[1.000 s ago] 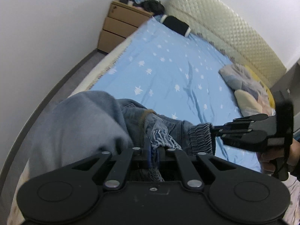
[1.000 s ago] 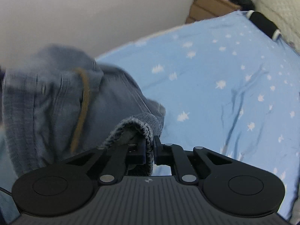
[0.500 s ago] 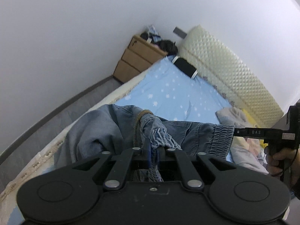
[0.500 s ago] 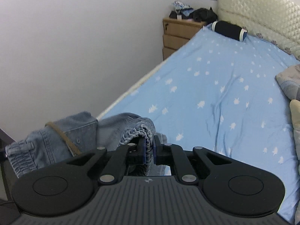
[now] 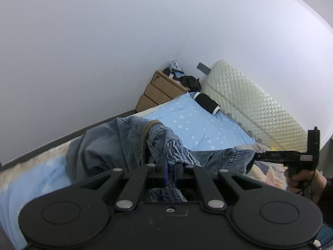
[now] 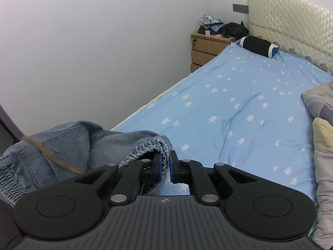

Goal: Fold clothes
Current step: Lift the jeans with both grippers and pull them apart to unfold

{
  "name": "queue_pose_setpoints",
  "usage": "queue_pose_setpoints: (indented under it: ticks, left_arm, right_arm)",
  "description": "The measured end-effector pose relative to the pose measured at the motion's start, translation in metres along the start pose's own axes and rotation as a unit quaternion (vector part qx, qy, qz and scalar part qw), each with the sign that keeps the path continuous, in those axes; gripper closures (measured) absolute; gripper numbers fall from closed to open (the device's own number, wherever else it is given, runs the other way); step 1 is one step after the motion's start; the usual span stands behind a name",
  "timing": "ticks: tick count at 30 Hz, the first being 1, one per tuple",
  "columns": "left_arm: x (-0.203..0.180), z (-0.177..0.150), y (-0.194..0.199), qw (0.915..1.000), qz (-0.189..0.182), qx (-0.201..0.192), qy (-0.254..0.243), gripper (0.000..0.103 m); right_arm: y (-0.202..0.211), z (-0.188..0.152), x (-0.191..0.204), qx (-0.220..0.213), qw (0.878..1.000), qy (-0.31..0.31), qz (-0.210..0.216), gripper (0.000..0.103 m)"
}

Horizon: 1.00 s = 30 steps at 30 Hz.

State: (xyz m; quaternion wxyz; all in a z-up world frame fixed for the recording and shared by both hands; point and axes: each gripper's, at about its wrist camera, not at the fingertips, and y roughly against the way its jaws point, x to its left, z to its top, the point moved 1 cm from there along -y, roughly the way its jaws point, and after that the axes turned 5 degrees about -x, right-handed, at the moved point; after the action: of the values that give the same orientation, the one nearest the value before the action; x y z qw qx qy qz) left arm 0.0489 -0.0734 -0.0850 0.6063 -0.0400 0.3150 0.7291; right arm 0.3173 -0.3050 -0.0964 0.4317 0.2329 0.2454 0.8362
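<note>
A blue denim garment with an elastic hem and a brown drawstring hangs between my two grippers above the bed. My left gripper is shut on a bunched fold of the denim. My right gripper is shut on the gathered elastic hem of the denim garment. In the left wrist view the right gripper holds the hem at the right, with the person's hand behind it. The denim sags in a heap at the left.
The bed has a light blue sheet with white prints. A black bolster lies by the quilted cream headboard. A wooden drawer chest with clutter stands in the corner. Folded bedding lies at the right.
Both grippers have risen with the denim, lifting it off the bed. The views now tilt up and show more wall. The denim stretches wider between the grippers.
</note>
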Motion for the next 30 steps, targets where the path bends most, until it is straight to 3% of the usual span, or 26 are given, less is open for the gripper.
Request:
queue_pose_setpoints:
  ticks: [3,7,13,20,24,30]
  left_arm:
    - [-0.038,-0.037,0.027,0.9999,0.015,0.0,0.008,0.099]
    - [-0.09,-0.084,0.043,0.9994,0.016,0.029,0.007,0.098]
    - [-0.158,-0.144,0.044,0.997,-0.018,0.073,-0.017,0.098]
    - [-0.223,-0.217,0.0,0.9858,-0.087,0.129,-0.063,0.097]
    - [-0.253,-0.267,-0.037,0.98,-0.106,0.148,-0.08,0.097]
    - [-0.264,-0.344,-0.086,0.9734,-0.095,0.181,-0.103,0.097]
  right_arm:
    - [0.019,-0.011,-0.023,0.001,1.0,0.012,0.016,0.097]
    - [0.045,-0.019,-0.05,0.016,0.999,0.031,0.028,0.097]
    - [0.065,-0.04,-0.112,0.038,0.998,0.057,0.014,0.097]
    - [0.076,-0.074,-0.196,0.051,0.997,0.047,-0.026,0.097]
    - [0.066,-0.111,-0.24,0.073,0.993,0.062,-0.064,0.096]
    - [0.032,-0.193,-0.287,0.112,0.988,0.043,-0.101,0.095]
